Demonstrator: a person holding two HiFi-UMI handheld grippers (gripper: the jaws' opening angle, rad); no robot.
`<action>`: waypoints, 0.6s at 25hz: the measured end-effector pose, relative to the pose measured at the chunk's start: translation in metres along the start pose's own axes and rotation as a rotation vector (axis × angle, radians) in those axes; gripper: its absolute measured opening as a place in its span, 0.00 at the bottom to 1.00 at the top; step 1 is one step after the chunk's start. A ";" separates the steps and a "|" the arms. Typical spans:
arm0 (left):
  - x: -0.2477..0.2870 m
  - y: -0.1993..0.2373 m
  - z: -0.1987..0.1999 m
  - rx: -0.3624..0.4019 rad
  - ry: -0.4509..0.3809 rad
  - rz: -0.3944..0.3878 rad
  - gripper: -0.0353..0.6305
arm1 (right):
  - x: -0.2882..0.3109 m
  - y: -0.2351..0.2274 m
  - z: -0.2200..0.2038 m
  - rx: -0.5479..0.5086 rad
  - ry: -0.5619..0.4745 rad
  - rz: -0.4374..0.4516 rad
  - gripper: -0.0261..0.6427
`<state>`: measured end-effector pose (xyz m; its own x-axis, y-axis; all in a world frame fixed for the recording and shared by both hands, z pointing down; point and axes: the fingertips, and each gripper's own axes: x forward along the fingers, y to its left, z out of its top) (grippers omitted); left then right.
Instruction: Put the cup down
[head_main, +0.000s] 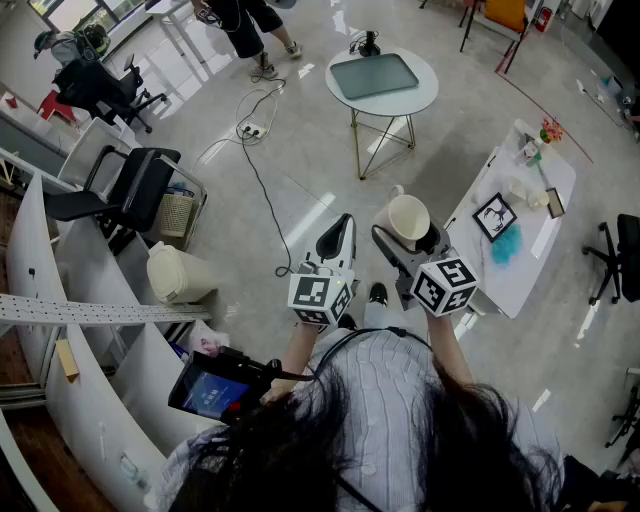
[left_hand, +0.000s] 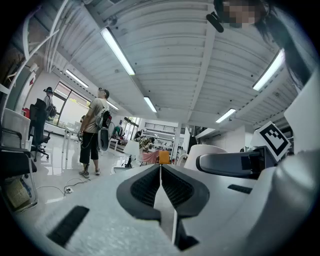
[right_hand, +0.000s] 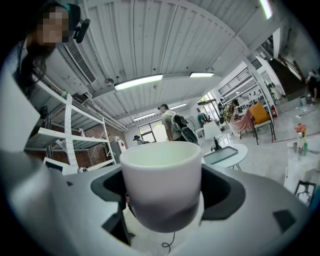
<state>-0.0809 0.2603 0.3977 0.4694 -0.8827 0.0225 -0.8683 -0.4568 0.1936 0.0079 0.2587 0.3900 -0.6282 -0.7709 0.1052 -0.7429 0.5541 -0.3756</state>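
Note:
A white cup (right_hand: 161, 185) sits upright between the jaws of my right gripper (right_hand: 162, 192), which is shut on its sides. In the head view the same cup (head_main: 407, 220) is held in the air above the floor, in front of the person, by the right gripper (head_main: 405, 243). My left gripper (head_main: 338, 238) is raised beside it, to its left, with nothing in it. In the left gripper view the left gripper (left_hand: 161, 186) has its pads pressed together, and the cup (left_hand: 202, 152) shows to the right.
A round white table (head_main: 382, 82) with a grey tray stands ahead. A long white table (head_main: 520, 250) with small objects lies to the right. Office chairs (head_main: 120, 190), a waste bin (head_main: 178, 273) and a floor cable (head_main: 262, 190) are on the left. A person (head_main: 250, 30) stands far ahead.

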 end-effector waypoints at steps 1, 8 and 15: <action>0.002 0.000 0.000 -0.001 0.001 0.001 0.08 | 0.001 -0.001 0.001 0.001 0.001 0.001 0.65; 0.019 -0.002 0.000 -0.003 0.000 0.005 0.08 | 0.007 -0.012 0.010 0.002 -0.017 0.019 0.65; 0.048 -0.003 -0.009 -0.008 0.033 0.006 0.08 | 0.020 -0.036 0.021 0.017 -0.025 0.038 0.65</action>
<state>-0.0544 0.2200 0.4069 0.4696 -0.8811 0.0561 -0.8696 -0.4507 0.2014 0.0274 0.2169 0.3866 -0.6502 -0.7567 0.0678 -0.7140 0.5781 -0.3950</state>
